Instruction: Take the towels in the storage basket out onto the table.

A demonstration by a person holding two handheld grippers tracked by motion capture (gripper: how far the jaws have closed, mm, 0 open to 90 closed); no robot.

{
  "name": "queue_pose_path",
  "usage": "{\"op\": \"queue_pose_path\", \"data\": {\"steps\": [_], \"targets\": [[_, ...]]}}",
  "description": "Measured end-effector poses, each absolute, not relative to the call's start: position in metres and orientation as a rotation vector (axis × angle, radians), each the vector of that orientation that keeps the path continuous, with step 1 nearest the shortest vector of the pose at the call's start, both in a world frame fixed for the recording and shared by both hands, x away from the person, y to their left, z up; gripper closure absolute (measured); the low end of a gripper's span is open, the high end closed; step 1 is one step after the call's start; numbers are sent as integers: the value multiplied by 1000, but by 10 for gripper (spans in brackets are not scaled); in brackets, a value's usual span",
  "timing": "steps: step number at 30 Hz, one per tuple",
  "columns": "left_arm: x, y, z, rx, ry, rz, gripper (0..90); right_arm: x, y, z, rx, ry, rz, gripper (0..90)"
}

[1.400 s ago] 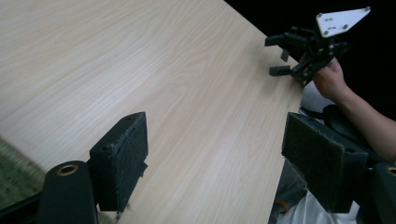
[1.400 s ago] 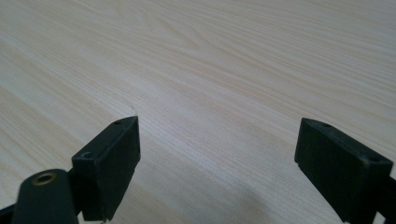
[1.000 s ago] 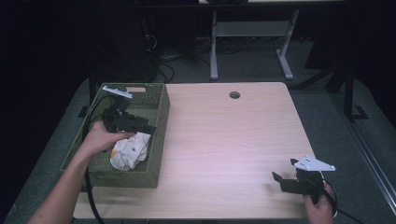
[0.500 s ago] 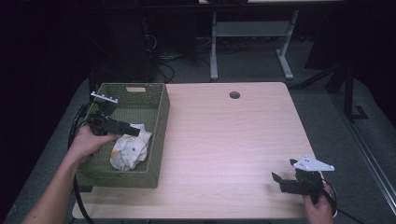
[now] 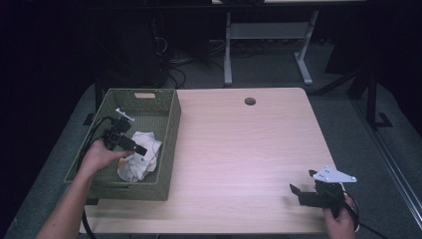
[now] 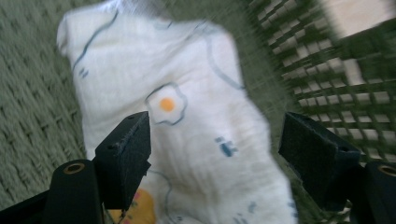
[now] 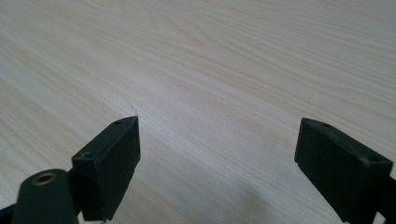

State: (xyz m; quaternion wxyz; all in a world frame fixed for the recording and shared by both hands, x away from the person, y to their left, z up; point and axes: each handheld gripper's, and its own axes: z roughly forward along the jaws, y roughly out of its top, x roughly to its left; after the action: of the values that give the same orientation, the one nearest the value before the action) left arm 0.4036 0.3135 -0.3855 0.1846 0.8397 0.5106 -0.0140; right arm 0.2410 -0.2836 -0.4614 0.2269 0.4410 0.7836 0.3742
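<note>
A crumpled white cloth (image 5: 140, 154) printed with fried eggs lies inside a green woven basket (image 5: 164, 144) at the table's left edge. My left gripper (image 5: 140, 149) is down in the basket, right over the cloth. In the left gripper view the jaws stand wide apart above the cloth (image 6: 187, 130), with nothing between them, and the left gripper (image 6: 217, 142) is open. My right gripper (image 5: 301, 187) rests low near the table's front right corner. The right gripper (image 7: 217, 158) is open over bare wood.
The light wooden table (image 5: 239, 149) has a round cable hole (image 5: 250, 101) near its far edge. The basket's mesh wall (image 6: 345, 70) rises close on the right of the left gripper view. A white desk frame (image 5: 263, 45) stands on the dark floor behind.
My left gripper has pulled back toward the person and dropped lower into the basket, onto the cloth. The right gripper has stayed where it was.
</note>
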Motion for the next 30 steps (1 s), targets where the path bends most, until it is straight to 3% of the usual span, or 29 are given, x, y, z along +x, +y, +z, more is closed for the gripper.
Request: {"op": "queue_pose_path", "data": {"steps": [8, 15, 24, 25, 30], "targets": [[412, 305, -413, 2484, 1524, -95, 259, 241, -284, -461, 1215, 2159, 1032, 139], [412, 294, -422, 2576, 1526, -69, 296, 241, -284, -461, 1215, 2159, 1031, 139], [412, 295, -423, 2596, 1539, -29, 469, 240, -283, -461, 1208, 2161, 1035, 139], [412, 297, -422, 2590, 1543, -29, 553, 240, -283, -461, 1209, 2160, 1034, 139], [413, 300, -422, 2575, 1558, -44, 636, 240, -283, -461, 1211, 2159, 1027, 139]]}}
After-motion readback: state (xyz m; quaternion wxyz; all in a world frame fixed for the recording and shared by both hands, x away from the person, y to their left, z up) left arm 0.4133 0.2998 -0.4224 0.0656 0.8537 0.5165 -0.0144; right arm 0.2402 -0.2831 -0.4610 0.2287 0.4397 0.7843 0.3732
